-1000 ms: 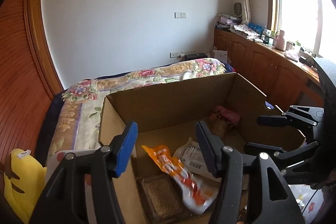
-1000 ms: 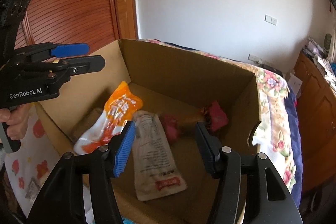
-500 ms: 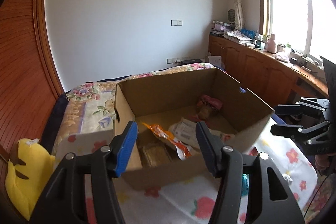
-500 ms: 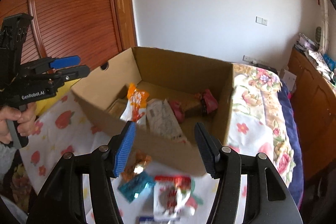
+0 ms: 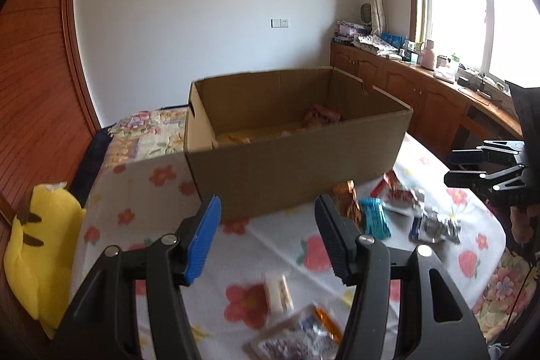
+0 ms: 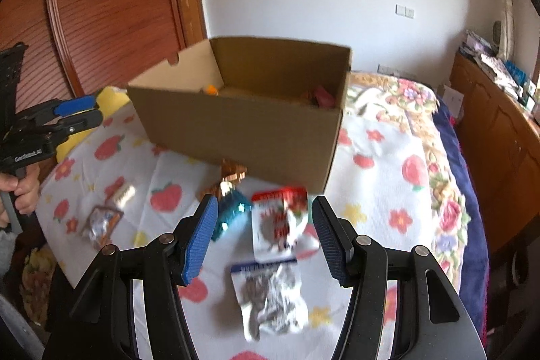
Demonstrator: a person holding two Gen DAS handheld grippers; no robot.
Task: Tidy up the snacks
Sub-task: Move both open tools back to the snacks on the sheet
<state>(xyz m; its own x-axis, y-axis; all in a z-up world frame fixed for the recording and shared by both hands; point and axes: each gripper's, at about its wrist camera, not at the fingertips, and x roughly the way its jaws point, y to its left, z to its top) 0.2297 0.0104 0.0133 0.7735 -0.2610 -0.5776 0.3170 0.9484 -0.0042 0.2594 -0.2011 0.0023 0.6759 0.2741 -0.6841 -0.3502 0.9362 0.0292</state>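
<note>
**Entry: both claws empty, between picks, snacks part-boxed**

- Step in hand: the reach for the next loose packet. The cardboard box (image 6: 243, 123) stands on the bed's flower-print sheet (image 6: 381, 201) and already holds some packets, including an orange one and a pink one.
- Stock outside the box, just in front of its near wall: red-and-white packet (image 6: 280, 221), silver-and-blue packet (image 6: 270, 296), teal packet (image 6: 233, 211), copper packet (image 6: 229, 177); further left, a small pale bar (image 6: 123, 193) and a crumpled silver packet (image 6: 101, 223).
- My right claw (image 6: 263, 238): released, nothing gripped, tilted down over the red-and-white packet.
- My left claw (image 5: 268, 238): released, empty, angled down toward the sheet near the box.
- Next move, as I judge it: lower the right claw, straddle the red-and-white packet, clench on its flat crinkly edge, lift clear over the box wall.
</note>
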